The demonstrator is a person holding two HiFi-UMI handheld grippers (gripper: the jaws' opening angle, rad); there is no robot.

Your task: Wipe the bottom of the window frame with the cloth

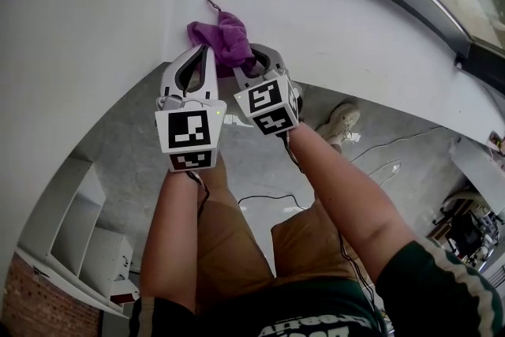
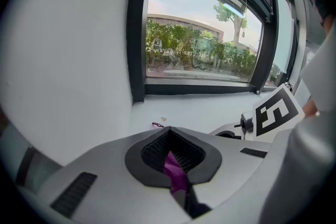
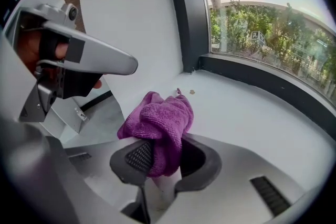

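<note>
A crumpled purple cloth [image 1: 225,37] rests on the white window sill [image 1: 339,20], near the sill's left end. Both grippers meet at it. My left gripper [image 1: 205,55] is shut on a thin purple fold [image 2: 175,171] of it. The right gripper [image 1: 254,63] is shut on the bulk of the cloth [image 3: 158,122], which bunches up above its jaws. The dark bottom bar of the window frame [image 2: 199,88] runs along the far edge of the sill, also seen in the right gripper view [image 3: 262,78]. The cloth lies short of that bar.
A small brown speck [image 3: 192,92] lies on the sill just beyond the cloth. A dark upright frame post [image 2: 137,34] stands at the left corner beside a white wall. Below the sill are a grey floor with cables [image 1: 379,163], a shoe [image 1: 339,122] and a white shelf unit [image 1: 71,225].
</note>
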